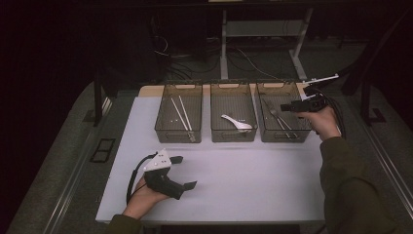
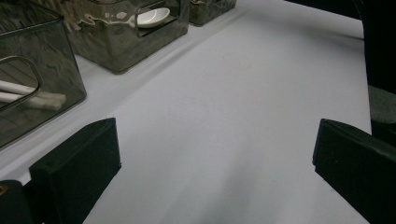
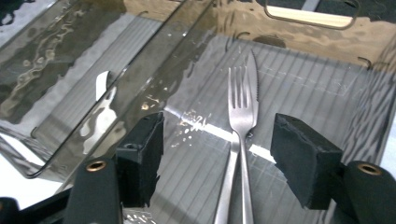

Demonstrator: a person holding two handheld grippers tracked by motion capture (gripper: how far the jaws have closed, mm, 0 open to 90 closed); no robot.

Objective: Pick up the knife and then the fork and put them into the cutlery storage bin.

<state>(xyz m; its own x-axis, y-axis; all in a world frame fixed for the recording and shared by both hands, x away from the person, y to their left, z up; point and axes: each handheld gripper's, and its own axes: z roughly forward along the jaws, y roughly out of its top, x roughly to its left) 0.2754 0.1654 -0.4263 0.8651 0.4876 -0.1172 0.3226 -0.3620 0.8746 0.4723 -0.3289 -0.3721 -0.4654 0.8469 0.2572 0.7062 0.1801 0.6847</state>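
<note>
Your right gripper (image 1: 287, 107) hangs over the right-hand bin (image 1: 306, 132) of the three smoky clear bins at the far side of the white table (image 1: 243, 180). In the right gripper view its jaws stand apart, gripping nothing, with the fork (image 3: 240, 112) and the knife (image 3: 252, 79) lying flat on the bin floor below the gap (their handles cross and run toward the camera, tines and blade pointing away). Neither pad touches the metal.

Your left gripper (image 1: 185, 171) rests low at the near left of the table, jaws spread wide and empty over bare surface. The middle bin (image 1: 234, 134) holds a white spoon (image 1: 237, 123); the left bin (image 1: 178, 132) holds white chopsticks (image 1: 181, 114).
</note>
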